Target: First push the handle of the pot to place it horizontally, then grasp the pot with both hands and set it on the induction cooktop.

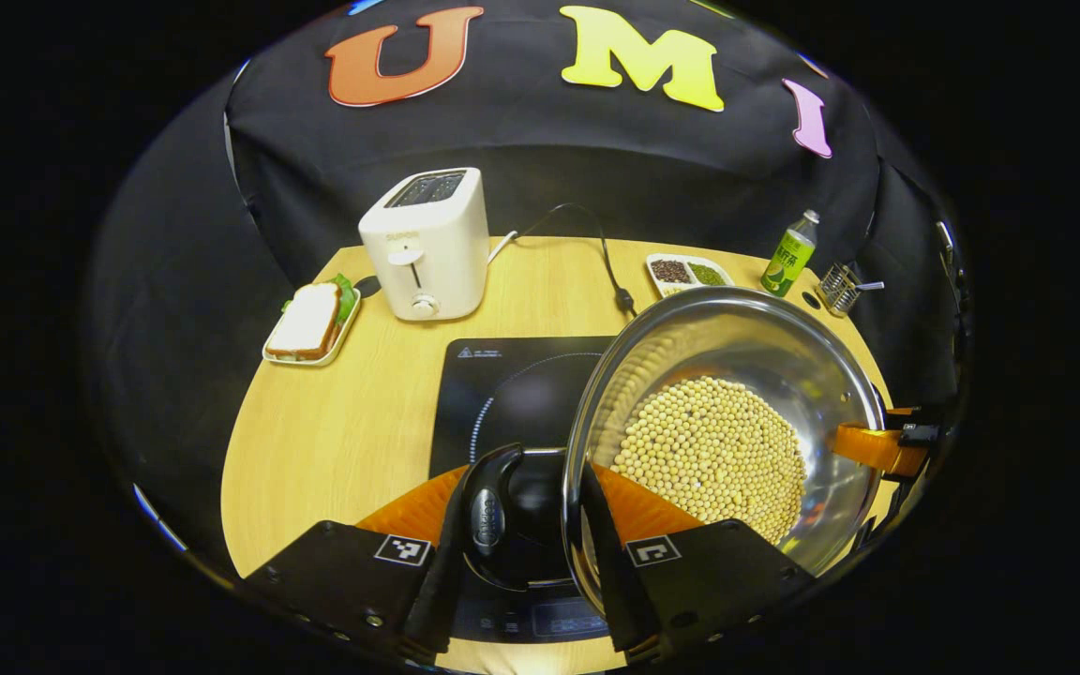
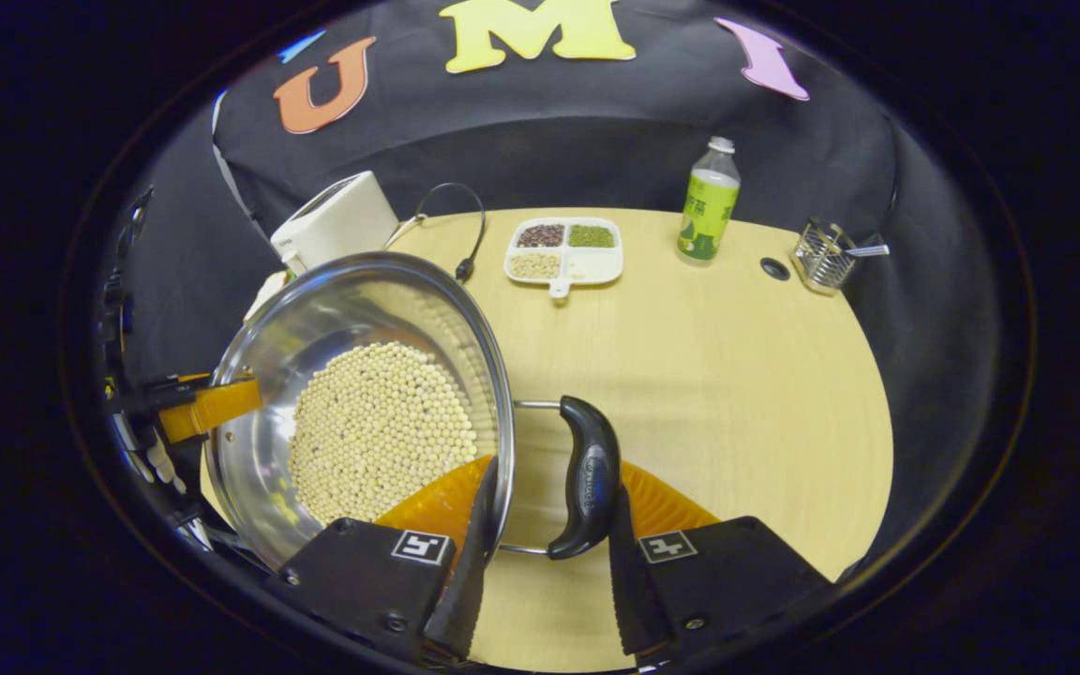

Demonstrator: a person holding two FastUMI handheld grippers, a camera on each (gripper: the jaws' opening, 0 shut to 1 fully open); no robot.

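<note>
A steel pot (image 1: 746,337) (image 2: 315,319) holds a layer of pale soybeans (image 1: 713,455) (image 2: 381,431). It has a black side handle at each end, lying level. My left gripper (image 1: 526,478) is shut on the near handle (image 1: 491,511) and the rim, one finger inside the pot. My right gripper (image 2: 552,483) clamps the opposite handle (image 2: 589,487) and rim the same way. In each view the other gripper shows at the pot's far side (image 1: 877,448) (image 2: 207,405). The pot overlaps the right part of the black induction cooktop (image 1: 502,384); I cannot tell whether it rests on it.
On the wooden table (image 2: 737,375) a white toaster (image 1: 427,244) (image 2: 334,220) stands behind the cooktop, with a sandwich on a plate (image 1: 310,323) to its left. A loose plug (image 1: 624,300), a divided tray of beans (image 2: 563,248), a green bottle (image 2: 709,202) and a wire holder (image 2: 821,253) line the back.
</note>
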